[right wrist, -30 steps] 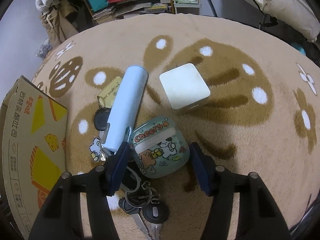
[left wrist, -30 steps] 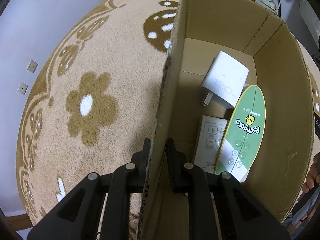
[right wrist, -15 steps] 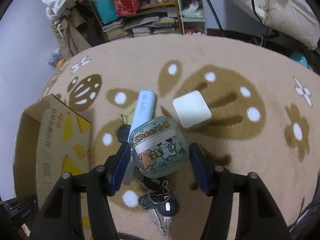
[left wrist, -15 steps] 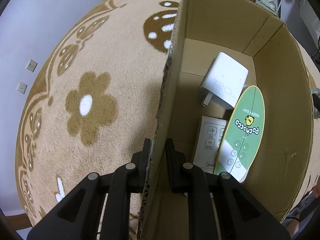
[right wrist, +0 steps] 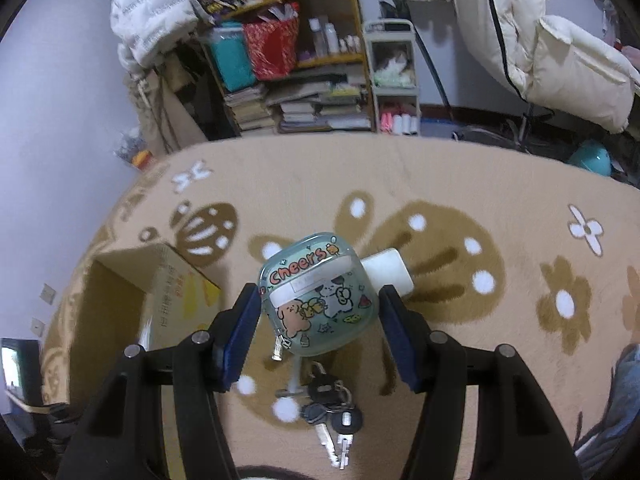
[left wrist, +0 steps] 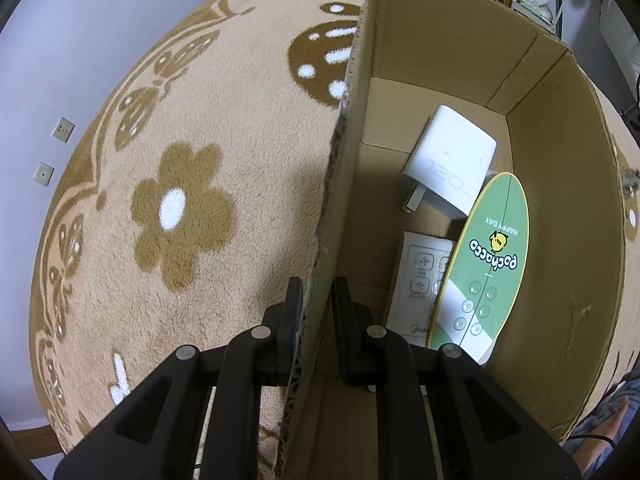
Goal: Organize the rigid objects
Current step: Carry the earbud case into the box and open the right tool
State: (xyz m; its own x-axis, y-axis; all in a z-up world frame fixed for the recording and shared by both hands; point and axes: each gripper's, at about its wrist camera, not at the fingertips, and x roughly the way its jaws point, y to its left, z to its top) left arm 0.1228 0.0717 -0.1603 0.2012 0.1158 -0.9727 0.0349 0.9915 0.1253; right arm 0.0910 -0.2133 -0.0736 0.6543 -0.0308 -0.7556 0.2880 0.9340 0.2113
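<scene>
Your left gripper (left wrist: 318,308): jaws pinched on the near wall of the cardboard box (left wrist: 560,240), one finger outside over the rug (left wrist: 180,120), one inside. The wall's ragged top edge runs away from you between the fingers.

Box interior: white charger (left wrist: 448,164) toward the far end; green oval remote (left wrist: 484,268) leaning along the right side, its lower end cut off behind your gripper; white remote (left wrist: 416,280) flat on the floor, partly covered by the green one. Bare cardboard floor lies open along the left wall and in the far corners.

Your right gripper (right wrist: 320,320): jaws clamped on the green "Cheers" case (right wrist: 316,296), one blue pad against each side. The case is held up off the rug, with a small metal clasp hanging from its lower edge.

Below the case: bunch of keys (right wrist: 332,412) on the rug, its upper part hidden by the case. A white square block (right wrist: 390,270) lies beyond, mostly hidden behind the case. The box shows at left of the right wrist view, its mouth open and its interior dark; its near end is cut off behind your gripper arm.

Rug to the right of the case is open. The far rug edge meets a cluttered shelf (right wrist: 304,60) and a hanging cream coat (right wrist: 540,40). A bit of blue-clad leg sits at the right edge of both views.
</scene>
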